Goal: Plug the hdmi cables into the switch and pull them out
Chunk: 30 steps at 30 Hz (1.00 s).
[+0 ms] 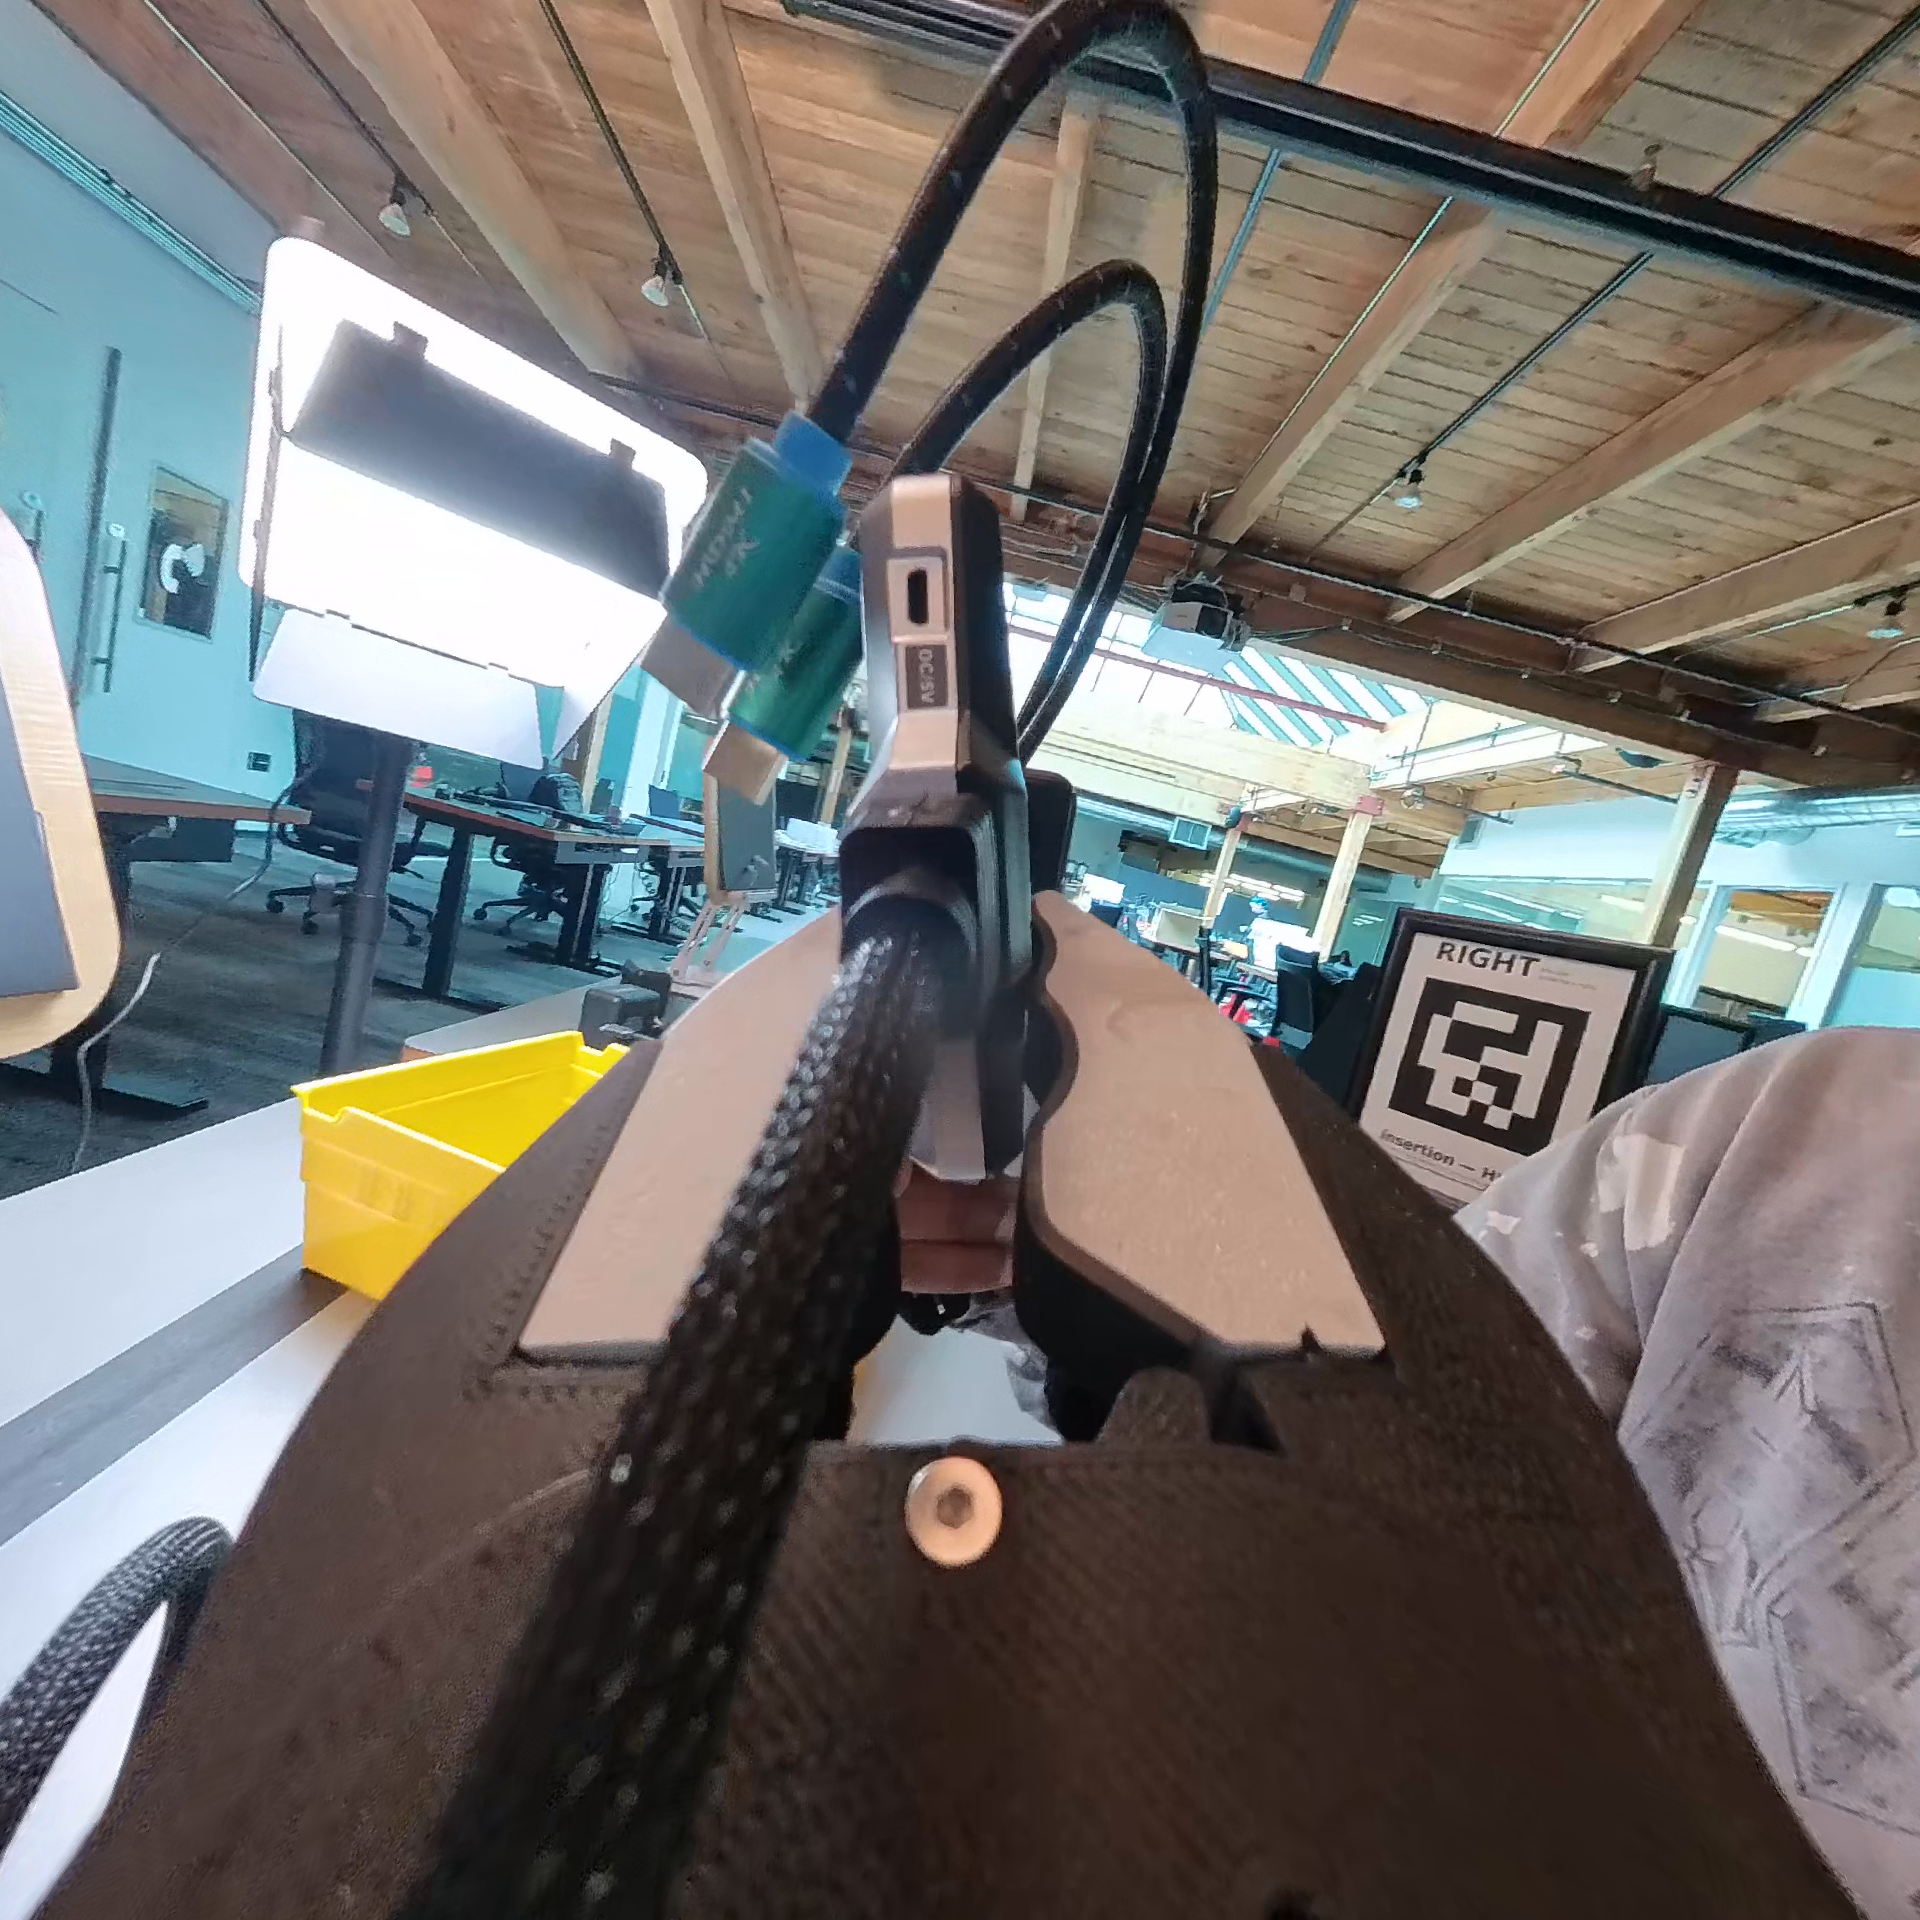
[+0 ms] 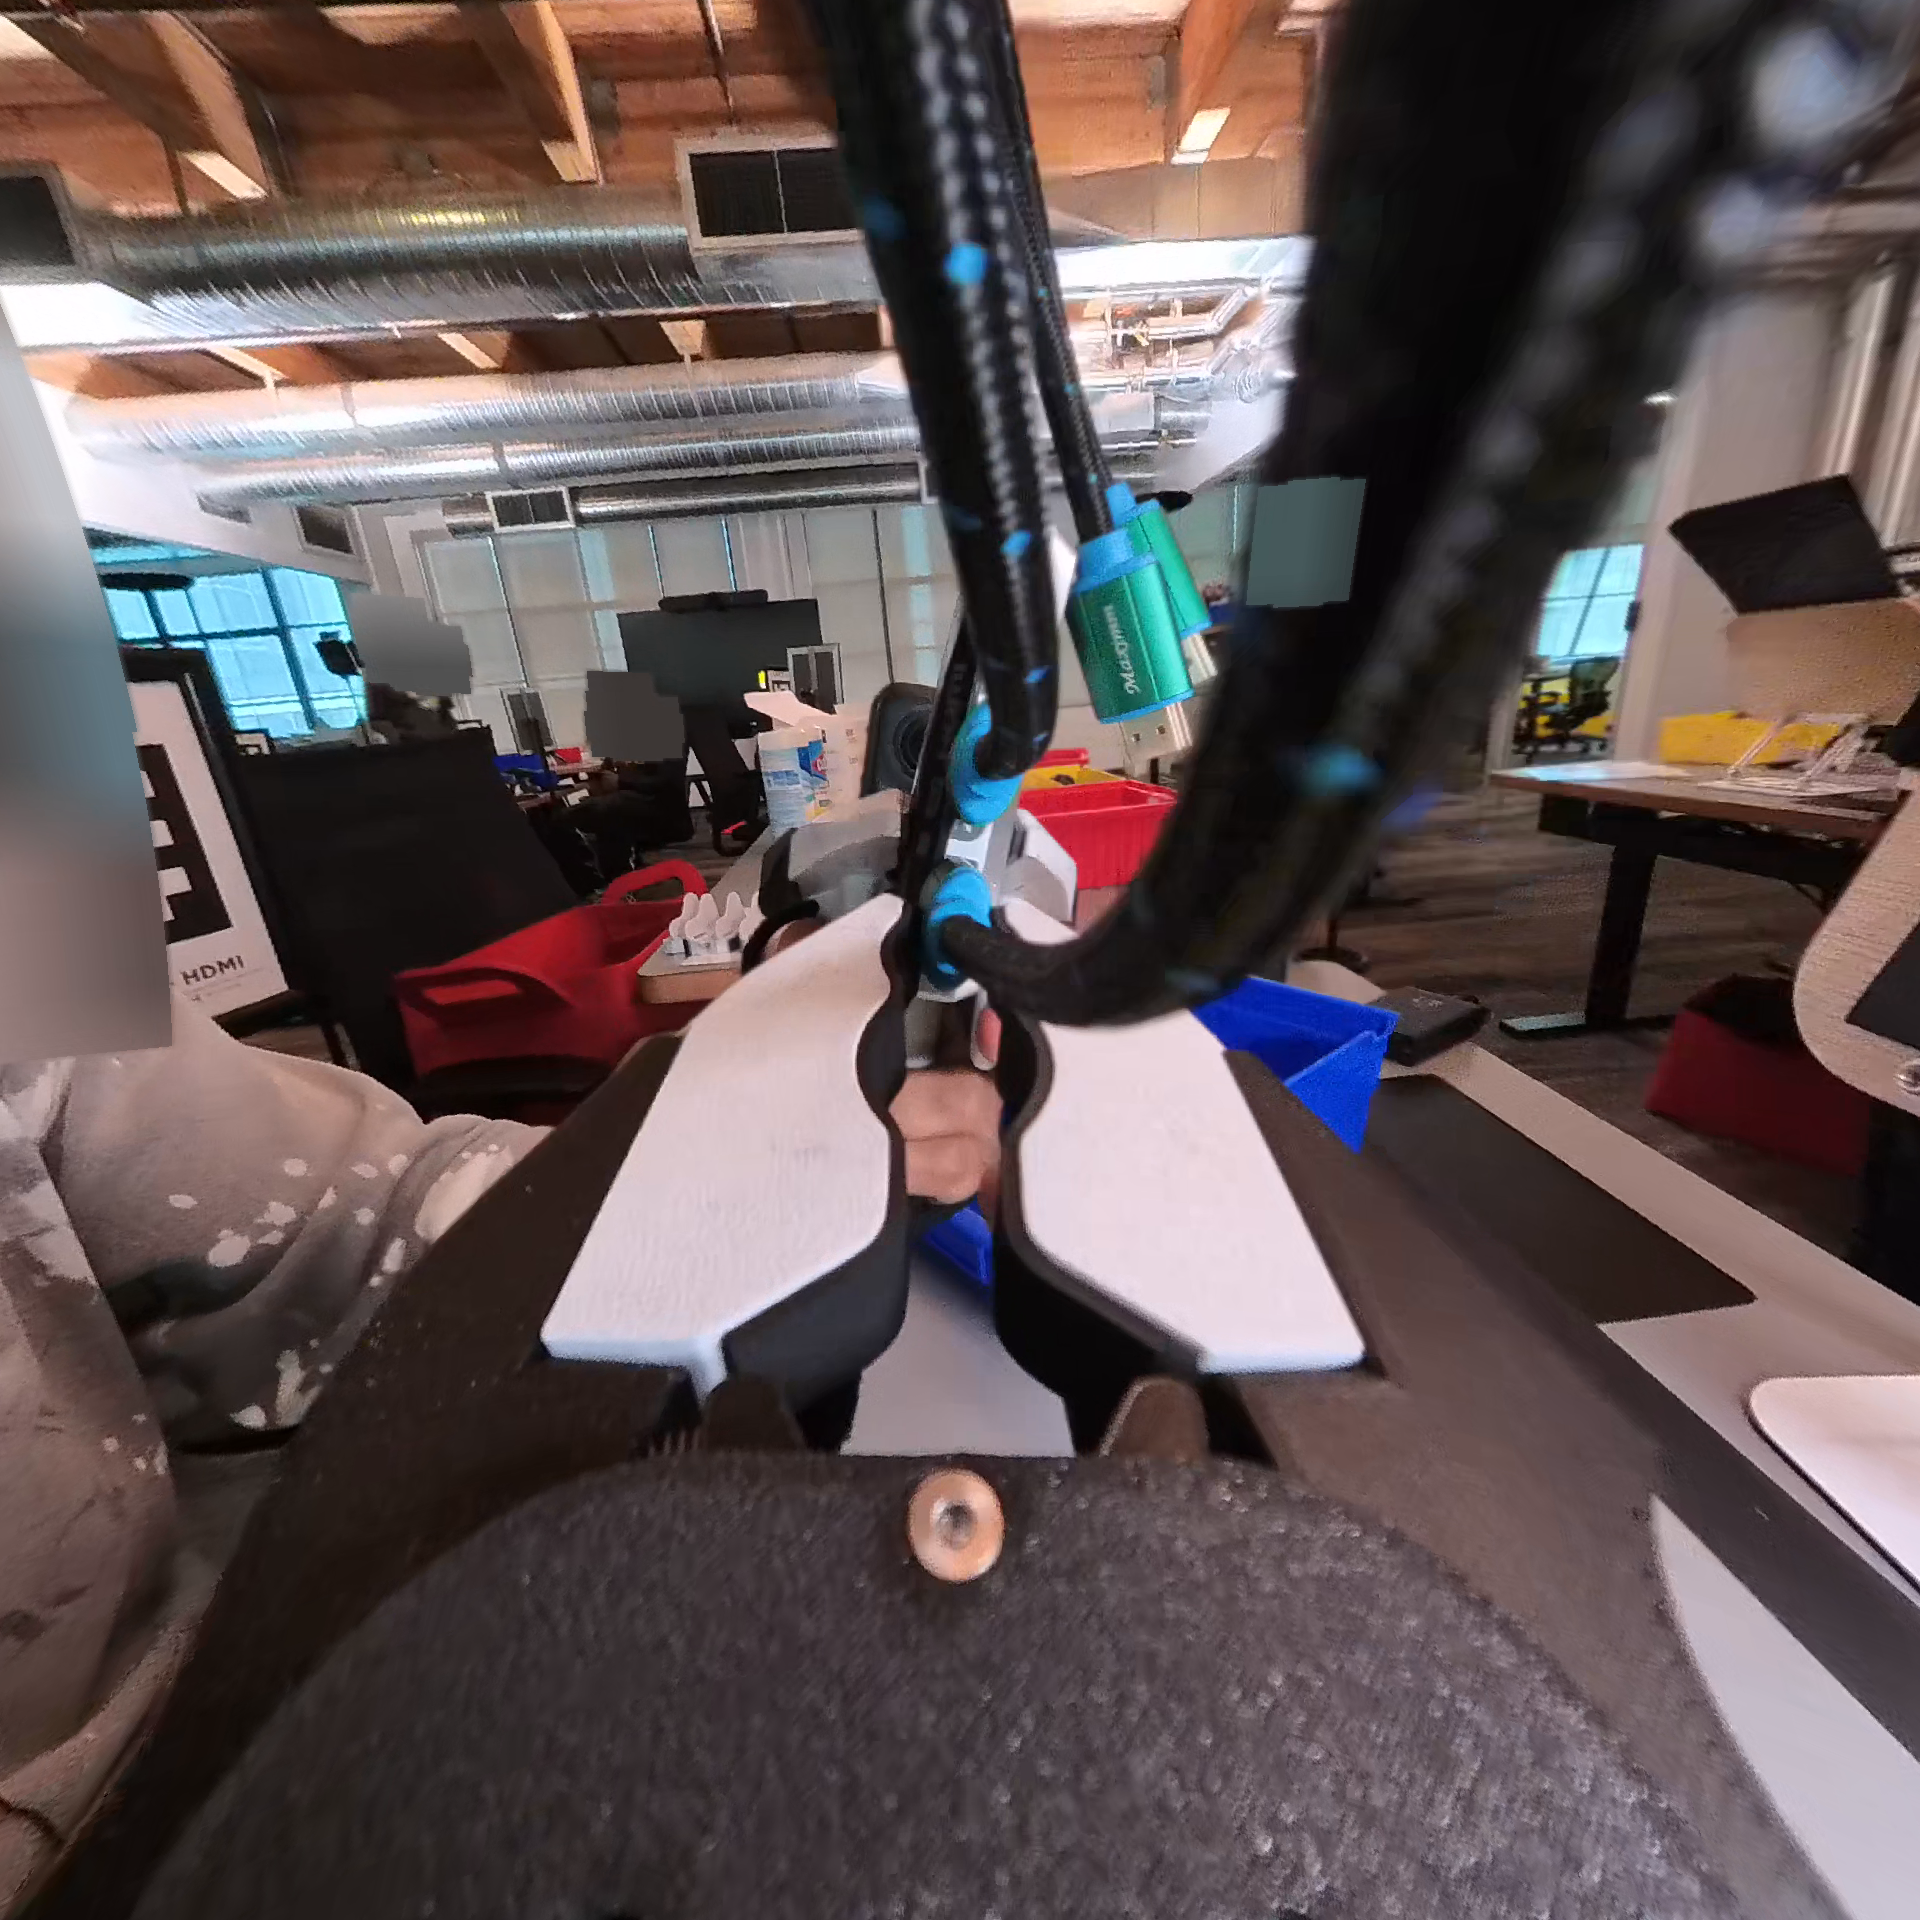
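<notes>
Black gripper housing fills the bottom of both views. In the left wrist view a thick braided cable (image 1: 727, 1299) runs up the middle over the left gripper (image 1: 982, 1049), whose grey fingers (image 1: 1174, 1164) are clamped on the lower end of the switch (image 1: 925, 665), a slim grey-and-black box standing upright at frame centre. That thick cable's black plug sits at the bottom of the switch.

In the right wrist view the right gripper (image 2: 951, 997) has its white fingers (image 2: 748, 1132) pinched nearly together around a blue-collared plug (image 2: 951, 925) at their tips. Whether this plug is seated in a port or just out of it cannot be told, as the cables hide the joint.

Further off, two green HDMI plugs (image 1: 769, 613) hang free just left of the switch in the left view, their metal tips bare and inserted in nothing; their thin black cables (image 1: 1164, 343) loop up toward the ceiling. Judging from this, the task is partway: some ends are out or not yet in, and at least one connection at the switch remains. A yellow bin (image 1: 416, 1153) sits at lower left, beyond it.
</notes>
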Available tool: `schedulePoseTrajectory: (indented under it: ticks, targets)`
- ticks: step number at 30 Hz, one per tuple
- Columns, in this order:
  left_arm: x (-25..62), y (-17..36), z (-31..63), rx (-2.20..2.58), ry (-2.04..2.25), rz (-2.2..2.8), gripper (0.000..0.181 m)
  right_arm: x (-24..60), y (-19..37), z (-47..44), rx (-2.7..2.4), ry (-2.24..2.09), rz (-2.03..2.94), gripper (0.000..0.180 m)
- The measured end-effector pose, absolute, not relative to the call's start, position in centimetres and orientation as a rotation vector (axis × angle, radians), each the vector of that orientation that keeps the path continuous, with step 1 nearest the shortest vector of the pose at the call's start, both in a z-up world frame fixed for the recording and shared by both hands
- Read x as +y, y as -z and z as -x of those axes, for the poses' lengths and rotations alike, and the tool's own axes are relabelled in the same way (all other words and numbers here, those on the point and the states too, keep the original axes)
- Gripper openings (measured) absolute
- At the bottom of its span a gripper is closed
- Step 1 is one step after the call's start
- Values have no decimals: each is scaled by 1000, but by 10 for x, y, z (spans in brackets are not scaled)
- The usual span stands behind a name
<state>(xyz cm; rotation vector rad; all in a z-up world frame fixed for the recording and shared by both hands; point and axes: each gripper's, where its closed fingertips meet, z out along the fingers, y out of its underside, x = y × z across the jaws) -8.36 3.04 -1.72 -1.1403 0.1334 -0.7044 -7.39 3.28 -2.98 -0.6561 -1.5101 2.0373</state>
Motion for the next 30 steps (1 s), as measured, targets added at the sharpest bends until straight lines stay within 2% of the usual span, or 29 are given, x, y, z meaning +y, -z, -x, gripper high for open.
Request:
schedulePoseTrajectory:
  ticks: [12, 15, 17, 21, 30]
  targets:
    - [24, 2, 61, 216, 711, 1143, 22, 27, 8, 47, -1452, -2103, 487, 11]
    - [-1, -25, 78, 170, 726, 1004, 21, 91, -37, 2, -1050, -2358, 393, 11]
    - [-29, -38, 108, 164, 626, 955, 22, 113, -35, -12, -1124, -2082, 479, 11]
    - [-25, -39, 96, 215, 517, 1109, 22, 138, -4, -22, -1343, -1723, 786, 11]
    - [1, -10, 103, 86, 559, 1342, 23, 250, 52, -51, -1606, -1032, 1393, 11]
